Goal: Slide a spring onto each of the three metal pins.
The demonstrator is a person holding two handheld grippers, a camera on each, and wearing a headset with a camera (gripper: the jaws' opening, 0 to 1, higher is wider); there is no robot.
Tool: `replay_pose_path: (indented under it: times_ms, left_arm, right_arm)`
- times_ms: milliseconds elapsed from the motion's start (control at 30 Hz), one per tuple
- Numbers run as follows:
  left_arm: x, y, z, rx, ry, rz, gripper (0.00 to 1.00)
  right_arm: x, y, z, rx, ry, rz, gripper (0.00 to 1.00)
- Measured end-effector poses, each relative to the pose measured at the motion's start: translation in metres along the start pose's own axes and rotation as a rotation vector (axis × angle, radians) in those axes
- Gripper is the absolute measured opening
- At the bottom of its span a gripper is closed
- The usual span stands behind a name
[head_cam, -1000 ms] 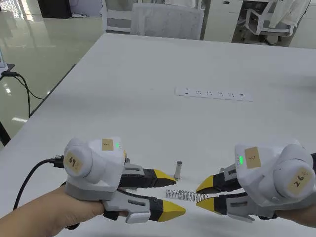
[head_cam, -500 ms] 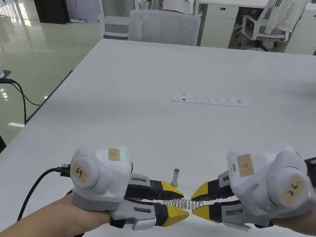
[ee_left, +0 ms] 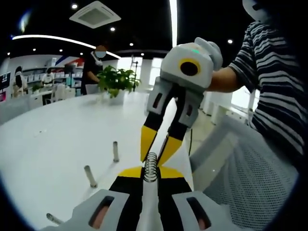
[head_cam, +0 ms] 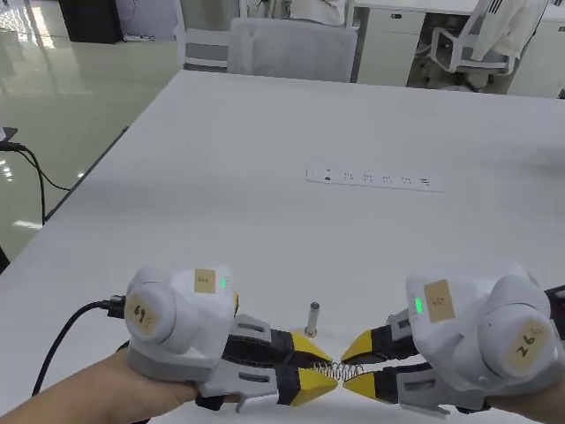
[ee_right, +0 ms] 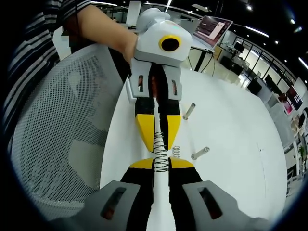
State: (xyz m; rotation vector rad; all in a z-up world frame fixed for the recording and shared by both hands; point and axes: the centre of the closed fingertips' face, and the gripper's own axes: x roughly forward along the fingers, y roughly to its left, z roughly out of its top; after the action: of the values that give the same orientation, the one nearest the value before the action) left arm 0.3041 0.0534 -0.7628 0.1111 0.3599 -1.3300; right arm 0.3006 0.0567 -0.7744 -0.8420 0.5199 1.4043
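A thin steel spring spans the short gap between both grippers just above the white table. My left gripper is shut on its left end, and the coil sits between the yellow tips. My right gripper is shut on the other end, with the spring running from its jaws to the left gripper. The right gripper faces the left one tip to tip. One metal pin stands upright just behind the tips. Other pins stand nearby, and a second small spring rests on the table.
A white power strip lies further back on the table. A black cable trails from the left gripper off the table's left edge. A mesh-backed chair stands at the far side. A person stands in the background.
The left gripper has moved right to meet the right gripper and has shut on the free end of the spring. The head camera has shifted slightly.
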Motion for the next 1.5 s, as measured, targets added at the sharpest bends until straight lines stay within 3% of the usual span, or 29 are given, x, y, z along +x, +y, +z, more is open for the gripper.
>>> replay_pose_path:
  times_ms: [367, 500, 833, 1167, 1500]
  left_arm:
    - [0.000, -0.003, 0.001, 0.004, 0.011, -0.024, 0.02]
    - [-0.001, -0.003, 0.002, -0.002, 0.005, -0.025, 0.02]
    - [-0.001, -0.004, 0.002, -0.005, 0.007, -0.035, 0.02]
    - [-0.001, -0.006, -0.001, -0.015, 0.010, -0.045, 0.03]
    - [0.000, -0.006, -0.002, -0.028, 0.001, -0.038, 0.02]
  right_arm:
    - [-0.002, 0.003, 0.000, -0.027, -0.034, -0.009, 0.09]
    - [-0.003, 0.004, -0.003, -0.027, -0.040, -0.014, 0.17]
    - [-0.005, 0.004, -0.010, 0.017, -0.056, -0.012, 0.11]
    - [-0.003, 0.006, -0.010, -0.006, -0.056, -0.008, 0.07]
    - [-0.013, 0.004, -0.003, -0.047, -0.064, -0.014, 0.07]
